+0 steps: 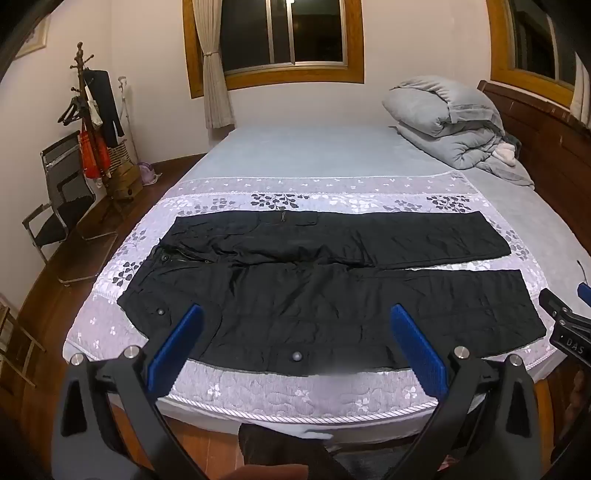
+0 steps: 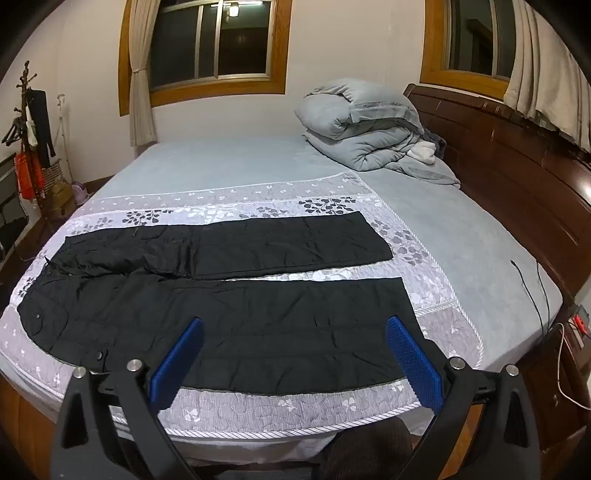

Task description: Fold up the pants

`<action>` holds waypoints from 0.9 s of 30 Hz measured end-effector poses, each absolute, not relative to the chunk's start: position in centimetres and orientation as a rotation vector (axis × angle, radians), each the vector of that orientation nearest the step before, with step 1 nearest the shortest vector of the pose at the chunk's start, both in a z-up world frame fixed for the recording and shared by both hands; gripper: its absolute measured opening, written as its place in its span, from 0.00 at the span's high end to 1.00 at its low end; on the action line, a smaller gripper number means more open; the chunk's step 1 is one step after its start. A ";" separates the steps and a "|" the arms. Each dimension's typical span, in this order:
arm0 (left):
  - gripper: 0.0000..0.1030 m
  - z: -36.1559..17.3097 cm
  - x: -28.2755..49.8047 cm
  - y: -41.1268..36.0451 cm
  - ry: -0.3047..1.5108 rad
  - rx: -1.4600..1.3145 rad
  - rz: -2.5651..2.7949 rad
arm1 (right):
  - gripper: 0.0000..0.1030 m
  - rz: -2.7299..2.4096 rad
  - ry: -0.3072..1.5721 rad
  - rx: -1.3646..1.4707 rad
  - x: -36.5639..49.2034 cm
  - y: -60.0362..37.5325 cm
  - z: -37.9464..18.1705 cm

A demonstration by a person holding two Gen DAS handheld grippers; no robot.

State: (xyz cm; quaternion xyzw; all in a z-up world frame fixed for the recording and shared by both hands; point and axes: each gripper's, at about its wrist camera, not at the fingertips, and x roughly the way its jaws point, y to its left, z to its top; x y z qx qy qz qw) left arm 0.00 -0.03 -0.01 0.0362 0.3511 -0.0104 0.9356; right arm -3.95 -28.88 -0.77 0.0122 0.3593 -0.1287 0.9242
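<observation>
While we look along the left gripper (image 1: 295, 314), its two blue ribbed pads (image 1: 177, 345) stand spread as wide as they go, holding nothing. Beyond them one pair of black pants (image 1: 314, 288) lies flat and unfolded across the near end of the bed (image 1: 295, 155), on a lilac quilted cover (image 1: 295, 391) with a leaf print and corded edge. The cloth looks crinkled and quilted, with round snaps; waist to the left, two legs running right, a thin strip of cover between them. A grey duvet (image 1: 443, 118) is bundled at the dark wooden headboard (image 1: 535, 140). One folding chair (image 1: 62, 195) and one coat stand (image 1: 83, 110) sit on the wood floor at left. We count two wood-framed windows; one (image 1: 280, 33) has a cream curtain.

From the right gripper (image 2: 293, 326), equally wide and empty, the pants (image 2: 221, 314) lie just ahead, hems nearest. Thin cables (image 2: 532, 291) trail off the bed's right edge, perhaps to a socket.
</observation>
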 end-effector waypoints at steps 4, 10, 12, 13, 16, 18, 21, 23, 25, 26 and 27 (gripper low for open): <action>0.02 0.0 0.0 0.0 0.716 0.075 -0.022 | 0.03 -0.264 0.738 0.025 -3.9 -28.9 -0.8; 0.02 -0.1 0.0 0.5 0.719 0.074 -0.021 | 0.03 -0.268 0.740 0.027 -3.9 -29.0 -0.9; 0.02 -0.2 0.1 0.7 0.721 0.073 -0.020 | 0.03 -0.268 0.740 0.027 -3.8 -29.0 -0.9; 0.02 -0.1 0.0 0.2 0.719 0.074 -0.021 | 0.03 -0.268 0.738 0.028 -3.9 -29.0 -0.9; 0.02 -0.3 0.1 0.4 0.719 0.074 -0.021 | 0.03 -0.267 0.738 0.029 -4.2 -29.3 -0.7; 0.02 -0.4 0.1 0.3 0.720 0.075 -0.022 | 0.03 -0.268 0.738 0.029 -4.2 -29.4 -0.6; 0.02 -0.4 0.1 0.3 0.720 0.078 -0.020 | 0.03 -0.267 0.738 0.031 -4.2 -29.4 -0.7; 0.02 -0.4 0.1 0.3 0.721 0.077 -0.020 | 0.03 -0.266 0.738 0.032 -4.0 -29.3 -0.8; 0.02 -0.6 0.2 0.2 0.721 0.078 -0.019 | 0.03 -0.266 0.737 0.031 -3.9 -29.1 -0.9; 0.02 -0.7 0.2 0.2 0.721 0.077 -0.018 | 0.03 -0.265 0.736 0.031 -3.9 -29.2 -0.9; 0.02 -0.6 0.2 0.2 0.721 0.077 -0.019 | 0.03 -0.266 0.736 0.032 -3.9 -29.2 -0.9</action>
